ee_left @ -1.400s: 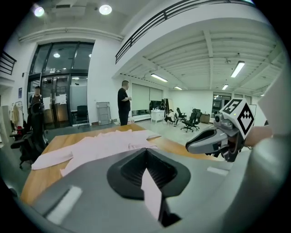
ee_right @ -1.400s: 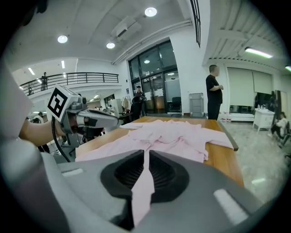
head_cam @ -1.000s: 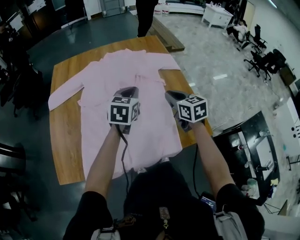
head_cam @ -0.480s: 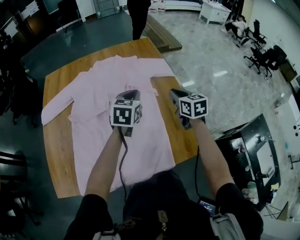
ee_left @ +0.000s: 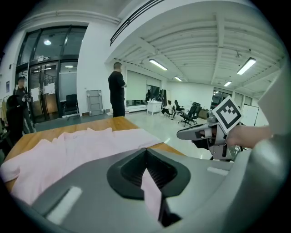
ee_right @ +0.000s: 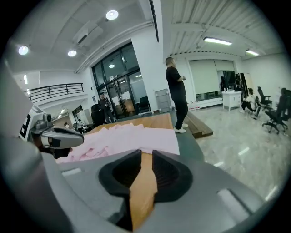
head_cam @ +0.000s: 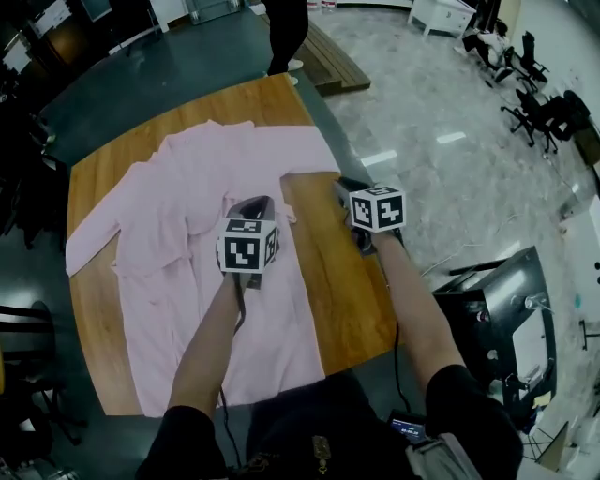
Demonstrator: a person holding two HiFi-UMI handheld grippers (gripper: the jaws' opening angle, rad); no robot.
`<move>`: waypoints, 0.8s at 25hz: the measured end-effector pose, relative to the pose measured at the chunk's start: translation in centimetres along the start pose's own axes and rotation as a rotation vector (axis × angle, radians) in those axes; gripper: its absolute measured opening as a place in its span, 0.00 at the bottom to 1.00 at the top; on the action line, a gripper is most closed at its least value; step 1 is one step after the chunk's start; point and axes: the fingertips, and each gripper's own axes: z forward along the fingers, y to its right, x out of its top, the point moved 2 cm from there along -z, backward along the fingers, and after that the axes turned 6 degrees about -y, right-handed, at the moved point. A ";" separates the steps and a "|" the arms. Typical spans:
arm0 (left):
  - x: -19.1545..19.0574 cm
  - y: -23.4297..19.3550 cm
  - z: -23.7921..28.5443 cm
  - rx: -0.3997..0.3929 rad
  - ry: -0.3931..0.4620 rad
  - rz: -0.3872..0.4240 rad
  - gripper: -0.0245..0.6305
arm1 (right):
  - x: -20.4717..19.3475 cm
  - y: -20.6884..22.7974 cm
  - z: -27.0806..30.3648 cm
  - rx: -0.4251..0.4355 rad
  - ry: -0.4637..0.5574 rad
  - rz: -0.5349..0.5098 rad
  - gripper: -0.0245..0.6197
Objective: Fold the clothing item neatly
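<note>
A pink garment [head_cam: 187, 187] lies spread on the wooden table [head_cam: 333, 281], collar toward the far end. My left gripper [head_cam: 255, 202] hovers over the garment's middle with its jaws shut; only a thin sliver of pink cloth [ee_left: 82, 141] shows past the left gripper [ee_left: 146, 150]. My right gripper [head_cam: 344, 185] hangs over bare wood just right of the garment, near its right sleeve edge. Its jaws have just been opening, and through the gap of the right gripper [ee_right: 146, 152] I see only wood, nothing held. The garment [ee_right: 132, 136] lies ahead of it.
A person [head_cam: 286, 28] stands at the table's far end, also in view as a person [ee_right: 177, 98]. A wooden platform [head_cam: 337, 61] lies on the floor beyond. Office chairs [head_cam: 544, 103] stand far right. Dark equipment [head_cam: 497, 309] sits right of the table, and a black chair [head_cam: 19, 328] left.
Both grippers have moved forward and lower over the table. The right gripper has gone from above the garment's right edge to above bare wood, and its jaws have parted.
</note>
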 end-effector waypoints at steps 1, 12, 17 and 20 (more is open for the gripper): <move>0.0 -0.1 1.1 0.008 -0.006 -0.008 0.05 | -0.1 1.0 1.0 0.002 -0.010 0.004 0.14; -0.1 -1.5 8.3 0.048 -0.092 -0.044 0.05 | -0.5 9.6 9.5 -0.002 -0.052 0.164 0.23; -0.6 -2.8 9.7 0.066 -0.123 -0.061 0.05 | -1.5 11.0 11.5 0.034 -0.059 0.278 0.25; -1.1 -3.3 10.4 0.067 -0.143 -0.069 0.05 | -1.9 10.5 12.1 0.081 -0.072 0.298 0.25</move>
